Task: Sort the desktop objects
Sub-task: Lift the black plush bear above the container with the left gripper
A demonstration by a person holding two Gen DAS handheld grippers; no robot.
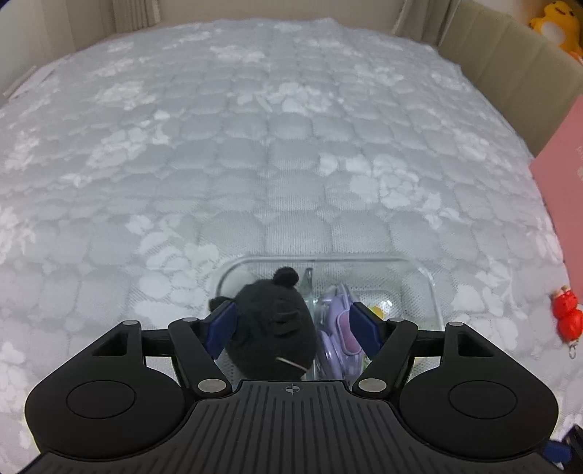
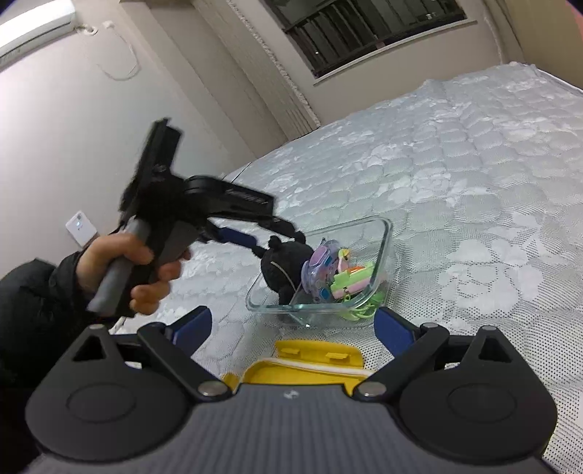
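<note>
A clear glass container (image 1: pixel 328 259) sits on the quilted bedcover and holds a black plush toy (image 1: pixel 273 321), a purple plastic item (image 1: pixel 339 317) and some green and pink pieces (image 2: pixel 349 280). My left gripper (image 1: pixel 291 317) hangs over it, pointing steeply down and open. The plush rests in the container between its blue pads, close to the left one. The right wrist view shows that left gripper (image 2: pixel 269 237) just above the plush (image 2: pixel 284 262), held by a person's hand (image 2: pixel 135 266). My right gripper (image 2: pixel 291 321) is open above a yellow lid (image 2: pixel 317 355), with nothing gripped.
The grey-white floral bedcover (image 1: pixel 255 146) spreads far beyond the container (image 2: pixel 382 237). At the right edge are a pink box (image 1: pixel 561 189) and a red charm (image 1: pixel 564 313). A beige padded headboard (image 1: pixel 510 73) and a yellow soft toy (image 1: pixel 557 25) are behind. A wall and window (image 2: pixel 364 29) lie on the far side.
</note>
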